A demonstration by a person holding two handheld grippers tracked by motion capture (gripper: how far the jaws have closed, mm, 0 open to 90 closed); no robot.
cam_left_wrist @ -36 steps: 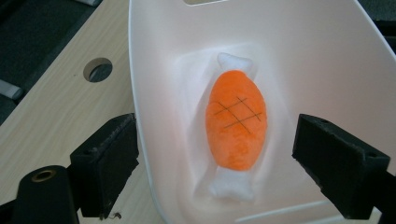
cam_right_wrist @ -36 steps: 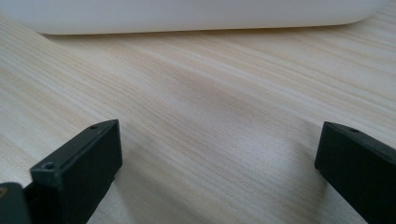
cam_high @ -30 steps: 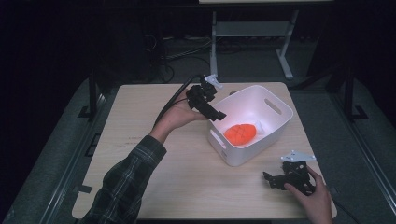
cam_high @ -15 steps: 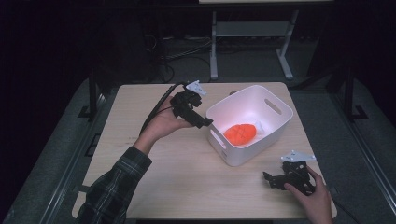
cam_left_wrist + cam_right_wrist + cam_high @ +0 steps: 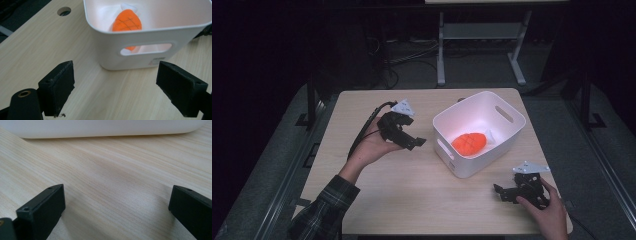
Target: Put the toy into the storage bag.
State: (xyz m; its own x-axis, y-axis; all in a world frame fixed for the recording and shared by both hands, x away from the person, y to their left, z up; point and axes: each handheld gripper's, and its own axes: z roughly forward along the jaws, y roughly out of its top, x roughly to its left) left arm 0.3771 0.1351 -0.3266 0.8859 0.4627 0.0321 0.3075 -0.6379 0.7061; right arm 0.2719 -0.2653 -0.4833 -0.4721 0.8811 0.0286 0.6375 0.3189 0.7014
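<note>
A bin (image 5: 507, 131) stands right of centre on the table (image 5: 412, 195), with a toy fruit (image 5: 469, 143) inside it. The left gripper (image 5: 417, 144) is just left of the bin; the right gripper (image 5: 501, 192) lies before it, near the table's front edge.

Bare worktop (image 5: 412, 185) lies open between both grippers, while the white bin (image 5: 512, 127) blocks the right rear part.

small pale label low on white tub (image 5: 157, 60) wall, print too small to read; no other text
</note>
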